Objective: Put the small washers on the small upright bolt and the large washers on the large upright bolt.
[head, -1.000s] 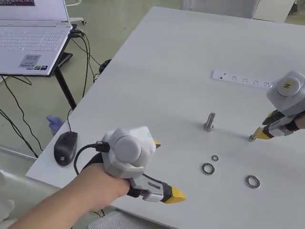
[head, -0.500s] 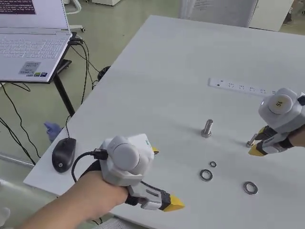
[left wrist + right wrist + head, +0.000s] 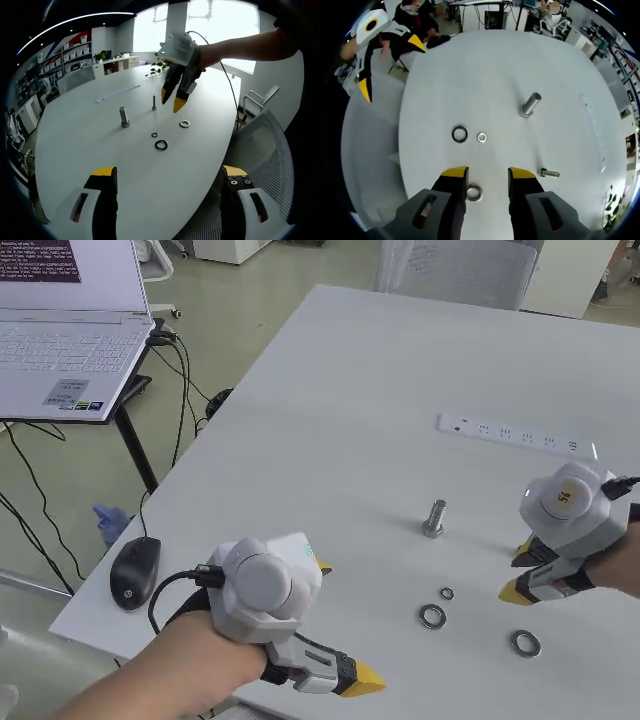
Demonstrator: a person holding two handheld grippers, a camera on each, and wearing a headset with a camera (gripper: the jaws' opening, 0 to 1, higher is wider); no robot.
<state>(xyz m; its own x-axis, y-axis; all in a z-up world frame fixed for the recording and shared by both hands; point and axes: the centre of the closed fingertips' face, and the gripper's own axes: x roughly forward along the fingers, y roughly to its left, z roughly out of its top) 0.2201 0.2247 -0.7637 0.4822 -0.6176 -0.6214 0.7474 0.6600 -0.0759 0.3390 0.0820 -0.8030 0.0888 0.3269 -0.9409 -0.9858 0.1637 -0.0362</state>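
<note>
On the white tabletop [image 3: 330, 420], the right hand-held gripper [image 3: 482, 175] hangs, jaws apart, over a large washer [image 3: 473, 192]. Closing on it looks next, then carrying it to the large upright bolt [image 3: 531, 104]. The left hand-held gripper [image 3: 168, 172] is released too.

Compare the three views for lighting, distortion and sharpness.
Head view: even lighting, sharp, straight table edges, faint shadows. Left gripper view: fisheye bends the table, windows blown out behind the right gripper. Right gripper view: strong fisheye curvature, large washer seen between the jaws is sharp.
</note>
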